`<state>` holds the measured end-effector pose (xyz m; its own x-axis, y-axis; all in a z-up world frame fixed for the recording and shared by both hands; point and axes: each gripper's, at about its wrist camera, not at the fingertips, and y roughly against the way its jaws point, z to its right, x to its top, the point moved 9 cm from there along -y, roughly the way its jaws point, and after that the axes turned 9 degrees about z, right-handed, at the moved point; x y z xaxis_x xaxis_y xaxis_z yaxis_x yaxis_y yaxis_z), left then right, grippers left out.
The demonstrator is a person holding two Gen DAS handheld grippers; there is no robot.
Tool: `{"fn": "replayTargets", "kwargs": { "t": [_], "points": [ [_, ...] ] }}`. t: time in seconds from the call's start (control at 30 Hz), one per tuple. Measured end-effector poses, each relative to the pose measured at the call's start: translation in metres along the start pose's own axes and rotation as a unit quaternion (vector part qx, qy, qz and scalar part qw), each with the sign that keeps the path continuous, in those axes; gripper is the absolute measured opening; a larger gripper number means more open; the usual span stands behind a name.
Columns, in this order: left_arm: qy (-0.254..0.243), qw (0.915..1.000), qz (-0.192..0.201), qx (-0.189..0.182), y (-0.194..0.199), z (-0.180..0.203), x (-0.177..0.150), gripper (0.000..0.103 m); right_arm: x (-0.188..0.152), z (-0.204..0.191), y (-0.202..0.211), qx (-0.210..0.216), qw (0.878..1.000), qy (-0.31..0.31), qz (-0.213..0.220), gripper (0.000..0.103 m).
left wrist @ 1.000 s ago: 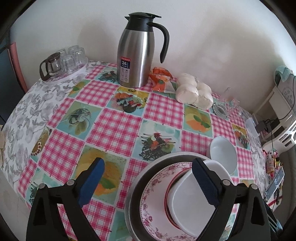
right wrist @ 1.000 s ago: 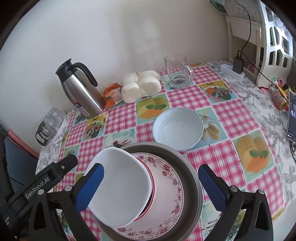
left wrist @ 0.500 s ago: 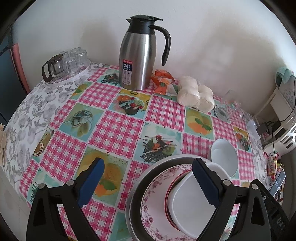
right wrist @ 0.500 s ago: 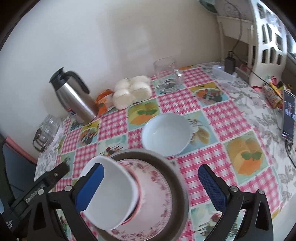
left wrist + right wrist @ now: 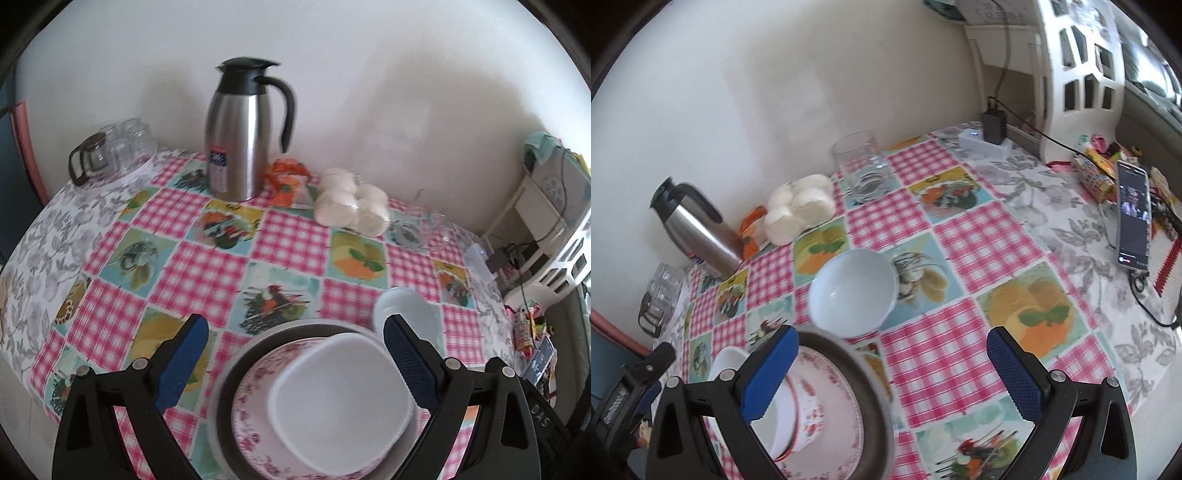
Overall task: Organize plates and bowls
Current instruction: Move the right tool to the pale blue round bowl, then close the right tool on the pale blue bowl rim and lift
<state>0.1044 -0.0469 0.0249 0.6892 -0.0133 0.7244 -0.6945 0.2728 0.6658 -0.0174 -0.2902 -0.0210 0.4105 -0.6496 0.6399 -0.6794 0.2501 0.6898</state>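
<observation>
A stack stands at the table's near edge: a grey metal tray point(image 5: 229, 391) point(image 5: 871, 398), a floral pink plate point(image 5: 255, 413) point(image 5: 834, 402) on it, and a white squarish bowl point(image 5: 340, 402) point(image 5: 727, 363) on top. A separate white round bowl point(image 5: 853, 295) point(image 5: 406, 310) sits on the checked cloth just beyond the stack. My left gripper point(image 5: 295, 358) is open and empty, hovering over the stack. My right gripper point(image 5: 892, 373) is open and empty, above the tray's right edge and in front of the round bowl.
A steel thermos jug point(image 5: 240, 129) stands at the back, with a glass teapot and cups point(image 5: 110, 151) to its left. Wrapped buns point(image 5: 351, 210), an orange packet point(image 5: 288, 177) and a glass mug point(image 5: 862, 171) lie behind. A phone point(image 5: 1132, 216), charger point(image 5: 993, 127) and white shelf point(image 5: 1078, 70) are at right.
The right gripper has swung to the right, so the round bowl now sits between its fingers' line and the stack has shifted left. The left gripper has pulled back slightly. Both stay open.
</observation>
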Motion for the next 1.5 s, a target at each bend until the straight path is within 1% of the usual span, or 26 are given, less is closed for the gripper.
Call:
{"fn": "replayTargets", "kwargs": {
  "t": [0.2, 0.4, 0.5, 0.57, 0.73, 0.77, 0.93, 1.13, 1.37, 1.5],
  "points": [
    [-0.036, 0.999, 0.014, -0.022, 0.001, 0.042, 0.006, 0.096, 0.015, 0.041, -0.002, -0.02, 0.999, -0.039, 0.005, 0.103],
    [-0.06, 0.996, 0.027, -0.061, -0.005, 0.093, 0.008, 0.096, 0.025, 0.083, -0.011, -0.044, 0.995, -0.084, 0.004, 0.103],
    [-0.071, 0.9947, 0.02, -0.071, -0.014, 0.111, 0.003, 0.096, 0.026, 0.095, -0.016, -0.051, 0.994, -0.094, -0.001, 0.103],
    [-0.083, 0.9939, 0.005, -0.072, -0.025, 0.122, -0.004, 0.096, 0.026, 0.099, -0.021, -0.051, 0.994, -0.095, -0.005, 0.103],
    [-0.093, 0.9924, -0.046, -0.067, -0.052, 0.137, -0.02, 0.096, 0.021, 0.099, -0.036, -0.045, 0.994, -0.094, -0.021, 0.103],
    [-0.095, 0.9922, -0.049, -0.065, -0.055, 0.139, -0.021, 0.096, 0.019, 0.098, -0.041, -0.044, 0.994, -0.094, -0.027, 0.103],
    [-0.09, 0.9936, -0.056, -0.041, -0.07, 0.136, -0.02, 0.096, 0.01, 0.088, -0.061, -0.034, 0.994, -0.086, -0.05, 0.103],
    [-0.104, 0.9924, -0.065, -0.015, -0.091, 0.132, -0.02, 0.096, 0.002, 0.073, -0.084, -0.03, 0.994, -0.072, -0.075, 0.103],
    [-0.111, 0.9912, -0.071, 0.002, -0.109, 0.131, -0.021, 0.096, -0.008, 0.048, -0.106, -0.015, 0.994, -0.052, -0.098, 0.103],
    [-0.106, 0.9912, -0.079, 0.006, -0.118, 0.128, -0.022, 0.096, -0.013, 0.039, -0.118, -0.016, 0.993, -0.045, -0.107, 0.1]
  ]
}}
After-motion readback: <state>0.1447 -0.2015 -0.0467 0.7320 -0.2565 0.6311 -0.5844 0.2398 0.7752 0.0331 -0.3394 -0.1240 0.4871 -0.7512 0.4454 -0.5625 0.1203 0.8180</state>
